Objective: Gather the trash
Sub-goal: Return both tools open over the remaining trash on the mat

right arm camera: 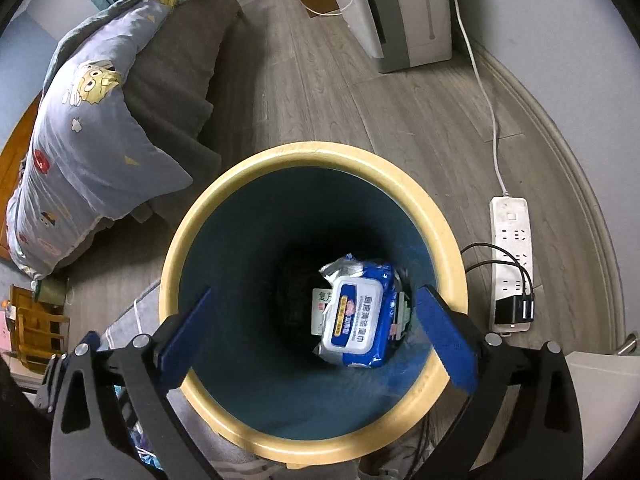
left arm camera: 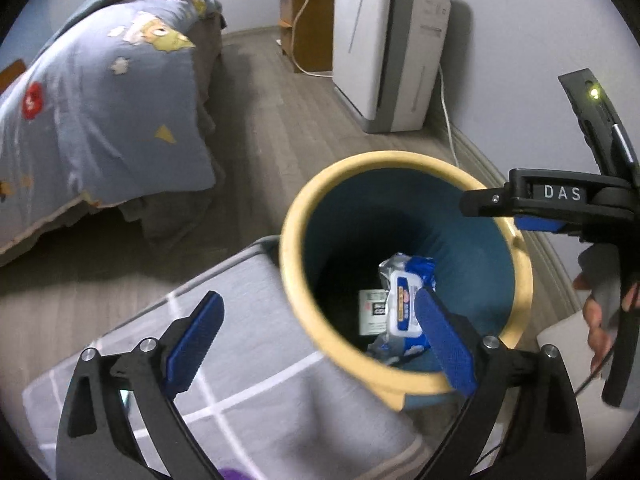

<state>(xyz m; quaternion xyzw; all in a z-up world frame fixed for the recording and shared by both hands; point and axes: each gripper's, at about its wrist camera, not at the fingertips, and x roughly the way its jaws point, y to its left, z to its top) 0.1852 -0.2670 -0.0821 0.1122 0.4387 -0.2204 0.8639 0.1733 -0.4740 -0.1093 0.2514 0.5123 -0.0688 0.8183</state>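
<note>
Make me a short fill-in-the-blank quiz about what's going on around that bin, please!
1. The round blue bin has a rim coloured ____.
2. The blue-and-white wipes packet lies ____ the bin.
3. Both the left tongs and the right tongs are ____, holding nothing.
4. The white power strip lies on the ____ floor.

Missing words: yellow; inside; open; wooden

Left claw point(left arm camera: 316, 340) wide open, nothing between its blue pads, tilted steeply down at the near-left rim of the bin point(left arm camera: 294, 216). Right claw point(right arm camera: 320, 330) also wide open and empty, pointing down over the bin mouth. A hand point(left arm camera: 600, 312) grips the right claw's handle, right of the bin.
</note>
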